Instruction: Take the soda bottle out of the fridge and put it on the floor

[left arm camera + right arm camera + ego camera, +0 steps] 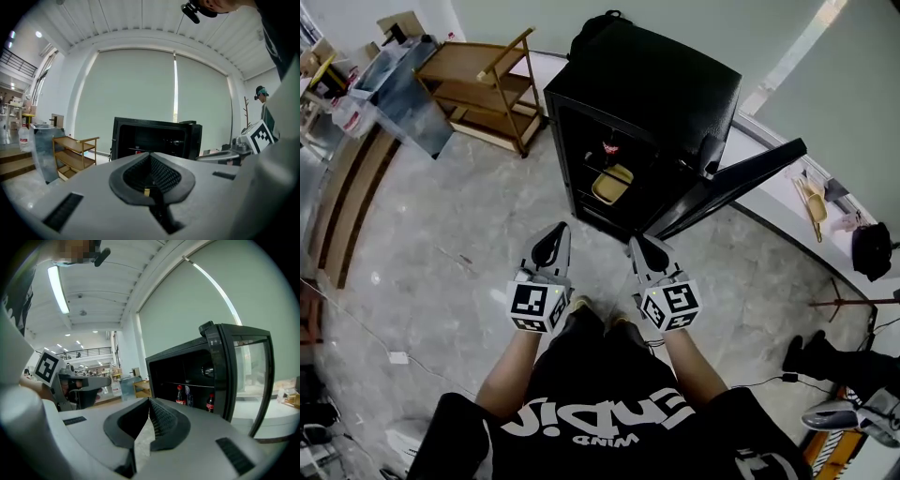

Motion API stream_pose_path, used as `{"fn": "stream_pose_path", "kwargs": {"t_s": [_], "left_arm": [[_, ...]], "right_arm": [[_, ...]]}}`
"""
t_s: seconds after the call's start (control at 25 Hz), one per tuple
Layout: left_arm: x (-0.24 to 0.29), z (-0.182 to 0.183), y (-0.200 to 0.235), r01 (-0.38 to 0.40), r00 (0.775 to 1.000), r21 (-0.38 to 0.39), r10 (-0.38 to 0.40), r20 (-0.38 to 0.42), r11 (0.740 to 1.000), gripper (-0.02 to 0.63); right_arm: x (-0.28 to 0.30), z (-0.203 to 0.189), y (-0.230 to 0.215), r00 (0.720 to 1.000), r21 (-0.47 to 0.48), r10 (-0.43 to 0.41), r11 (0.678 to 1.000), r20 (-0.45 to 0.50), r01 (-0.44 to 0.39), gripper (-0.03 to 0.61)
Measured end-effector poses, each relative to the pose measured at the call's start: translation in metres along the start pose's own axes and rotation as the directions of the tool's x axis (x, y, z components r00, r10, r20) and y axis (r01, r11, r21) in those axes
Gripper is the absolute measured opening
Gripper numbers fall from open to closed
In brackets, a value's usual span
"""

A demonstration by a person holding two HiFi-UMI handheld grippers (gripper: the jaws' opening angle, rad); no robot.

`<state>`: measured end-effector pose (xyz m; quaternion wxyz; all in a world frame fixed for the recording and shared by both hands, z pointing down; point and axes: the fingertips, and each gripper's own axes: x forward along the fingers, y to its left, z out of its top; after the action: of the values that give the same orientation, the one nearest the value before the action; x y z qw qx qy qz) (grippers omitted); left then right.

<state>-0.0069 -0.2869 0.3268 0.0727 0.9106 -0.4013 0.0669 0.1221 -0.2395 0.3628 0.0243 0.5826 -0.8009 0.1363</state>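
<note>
At the far left of the head view, a light wooden 2-shelf trolley [487, 89] stands on the grey marbled stone floor [422, 262]. The left gripper [561, 231] is held out level over that floor, short of the fridge. In the left gripper view its 2 ribbed black pads meet at the tips [150, 155], so it is closed and holds nothing.

Ahead stands the small black boxy fridge [675, 84] with its interior exposed. In the right gripper view, 2 dark soda bottles with red caps stand upright on a shelf inside: 1 [179, 395] towards the middle and 1 [210, 402] near the door side. A paler object stands between them, too small to identify.

The right gripper [635, 242] is just beside the left, level with it and pointing at the fridge. Its jaws also touch at the tips [150, 401], with nothing between them.

The fridge's glass-paned black door [741, 178] is swung wide open to the right.
</note>
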Motion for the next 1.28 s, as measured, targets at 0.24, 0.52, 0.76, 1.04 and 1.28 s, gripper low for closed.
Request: {"fn": "stream_pose_path", "kwargs": {"t_s": [0.24, 0.52, 0.76, 1.04, 1.28], "left_arm": [[0.007, 0.003, 0.010, 0.032, 0.999, -0.005, -0.032, 0.010, 0.999, 0.007], [0.025, -0.004, 0.006, 0.064, 0.997, 0.012, -0.065, 0.030, 0.998, 0.006], [0.040, -0.029, 0.005, 0.091, 0.992, -0.022, -0.089, 0.084, 0.996, 0.006], [0.044, -0.045, 0.009, 0.083, 0.991, -0.041, -0.078, 0.109, 0.996, 0.006], [0.042, -0.050, 0.011, 0.083, 0.992, -0.049, -0.078, 0.094, 0.995, 0.006]], "right_arm": [[0.011, -0.002, 0.006, 1.000, -0.003, -0.018, 1.000, -0.009, 0.018, 0.025], [0.035, -0.004, 0.001, 1.000, -0.006, -0.007, 1.000, 0.019, 0.007, 0.026], [0.048, -0.024, -0.004, 0.997, -0.025, 0.008, 1.000, 0.075, -0.006, 0.025], [0.055, -0.042, -0.004, 0.995, -0.055, 0.012, 0.998, 0.102, -0.006, 0.031], [0.065, -0.044, -0.007, 0.995, -0.017, 0.031, 0.999, 0.094, -0.030, 0.300]]}}
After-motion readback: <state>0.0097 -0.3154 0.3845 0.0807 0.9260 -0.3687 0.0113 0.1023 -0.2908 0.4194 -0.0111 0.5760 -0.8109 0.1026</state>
